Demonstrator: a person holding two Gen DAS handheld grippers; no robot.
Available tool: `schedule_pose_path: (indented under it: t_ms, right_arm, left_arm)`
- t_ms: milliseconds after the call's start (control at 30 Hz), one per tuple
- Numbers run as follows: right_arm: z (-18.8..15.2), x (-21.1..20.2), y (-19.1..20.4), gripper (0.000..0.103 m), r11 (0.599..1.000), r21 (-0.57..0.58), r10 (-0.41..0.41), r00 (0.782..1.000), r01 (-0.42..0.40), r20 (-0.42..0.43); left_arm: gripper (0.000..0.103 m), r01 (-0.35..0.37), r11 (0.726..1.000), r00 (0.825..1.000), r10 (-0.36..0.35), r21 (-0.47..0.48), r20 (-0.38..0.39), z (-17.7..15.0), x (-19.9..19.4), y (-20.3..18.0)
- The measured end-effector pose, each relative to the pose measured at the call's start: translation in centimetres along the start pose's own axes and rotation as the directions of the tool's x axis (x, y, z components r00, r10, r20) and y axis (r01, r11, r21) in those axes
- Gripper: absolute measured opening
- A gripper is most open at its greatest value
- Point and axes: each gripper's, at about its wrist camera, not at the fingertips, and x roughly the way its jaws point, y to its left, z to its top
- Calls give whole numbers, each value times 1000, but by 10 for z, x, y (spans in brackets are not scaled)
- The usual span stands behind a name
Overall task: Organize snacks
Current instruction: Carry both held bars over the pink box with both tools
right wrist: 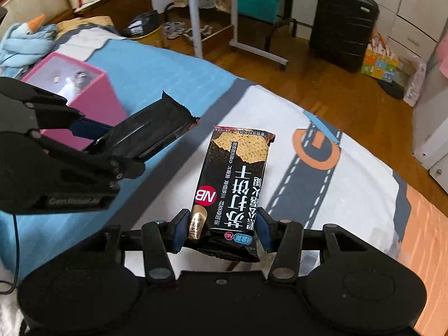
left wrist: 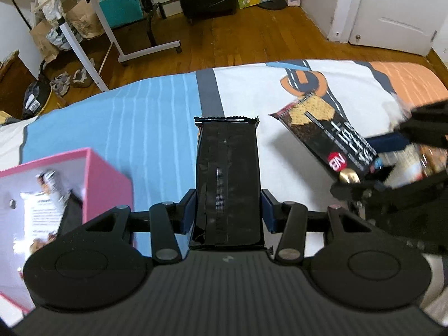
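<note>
My left gripper (left wrist: pixel 227 210) is shut on a black cracker packet (left wrist: pixel 228 173), held back side up above the bed; the same packet (right wrist: pixel 156 128) shows at the left of the right wrist view. My right gripper (right wrist: pixel 221 231) is shut on a second black cracker packet (right wrist: pixel 235 176) with its printed front up, also seen in the left wrist view as the printed packet (left wrist: pixel 324 137) at the right. A pink box (left wrist: pixel 70 190) stands open on the bed to the left, with packets inside; in the right wrist view the pink box (right wrist: pixel 92 98) lies behind the left gripper (right wrist: pixel 92 137).
The bed cover (left wrist: pixel 156 117) is blue, white and orange with a road print. Beyond the bed lie wooden floor (left wrist: pixel 238 42), a white rolling table (left wrist: pixel 84 28), paper bags, a teal bag (left wrist: pixel 120 2), a black suitcase (right wrist: pixel 341 25) and a plush toy (right wrist: pixel 28 36).
</note>
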Motion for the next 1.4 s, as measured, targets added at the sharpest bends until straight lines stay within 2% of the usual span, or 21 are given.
schedule_pose_path:
  t_ms: [367, 500, 667, 867, 1067, 1167, 1233, 1300, 1400]
  right_arm:
    - [-17, -57, 59, 55, 996, -80, 34, 999, -33, 1]
    - [-26, -75, 84, 55, 991, -109, 76, 997, -77, -21]
    - [-29, -94, 117, 55, 983, -124, 131, 991, -134, -33]
    - [-17, -110, 160, 55, 966, -185, 184, 983, -181, 2]
    - [9, -107, 199, 55, 951, -231, 223, 974, -207, 47]
    - [26, -98, 218, 55, 944, -271, 218, 973, -190, 78]
    - [40, -88, 225, 55, 945, -262, 221, 973, -196, 71]
    - [54, -77, 233, 55, 944, -265, 221, 973, -197, 65]
    - [71, -54, 246, 55, 945, -294, 171, 983, -143, 72]
  left_arm:
    - [46, 59, 995, 998, -59, 82, 3, -64, -79, 16]
    - [46, 94, 994, 995, -92, 61, -26, -86, -105, 34]
    - [46, 98, 995, 995, -97, 25, -26, -113, -139, 62]
    - [46, 44, 998, 999, -44, -49, 18, -137, -175, 109]
    - [46, -62, 991, 996, 68, -116, 52, -144, -187, 157]
    - [46, -77, 984, 993, 91, -159, 80, -141, -184, 179]
    - [46, -71, 979, 990, 92, -190, 106, -138, -175, 193]
    - [46, -57, 969, 993, 81, -241, 90, -135, -157, 207]
    - [46, -99, 959, 985, 132, -266, 109, -129, -136, 220]
